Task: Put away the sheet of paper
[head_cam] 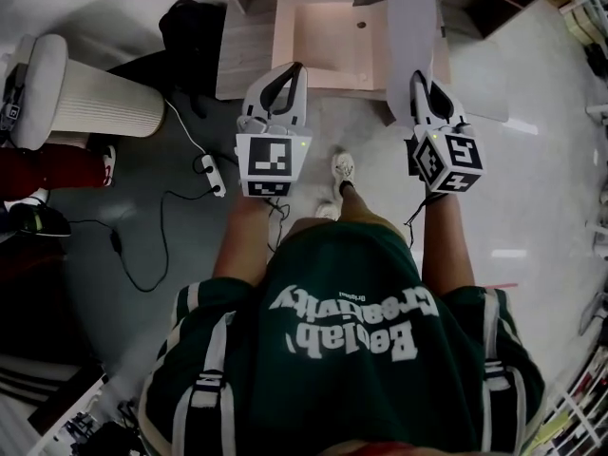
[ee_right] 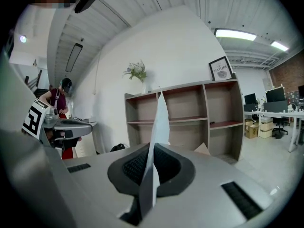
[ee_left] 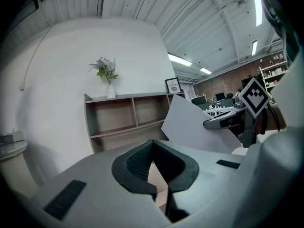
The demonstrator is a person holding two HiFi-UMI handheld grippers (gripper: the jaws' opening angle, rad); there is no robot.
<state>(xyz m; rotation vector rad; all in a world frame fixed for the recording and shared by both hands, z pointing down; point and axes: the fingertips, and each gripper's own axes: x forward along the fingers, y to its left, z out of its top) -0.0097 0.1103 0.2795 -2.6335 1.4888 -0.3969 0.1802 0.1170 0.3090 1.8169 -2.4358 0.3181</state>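
Grey glossy floor [head_cam: 532,188] spreads below, a black cable [head_cam: 161,226] trailing at the left. The right gripper [head_cam: 415,76] is clamped on the sheet of paper [head_cam: 410,27], which stands upright at the upper right. The left gripper [head_cam: 299,66] is closed on nothing. Beyond, the sheet hides the right side of a pale open box [head_cam: 323,46]. Wooden shelves [ee_right: 190,118] line a white wall [ee_right: 180,46].

white sheet of paper [head_cam: 411,27]; black-and-white square-patterned marker cubes [head_cam: 273,162]; dark green shirt [head_cam: 313,264], white lettering; pale peach box [head_cam: 323,41].
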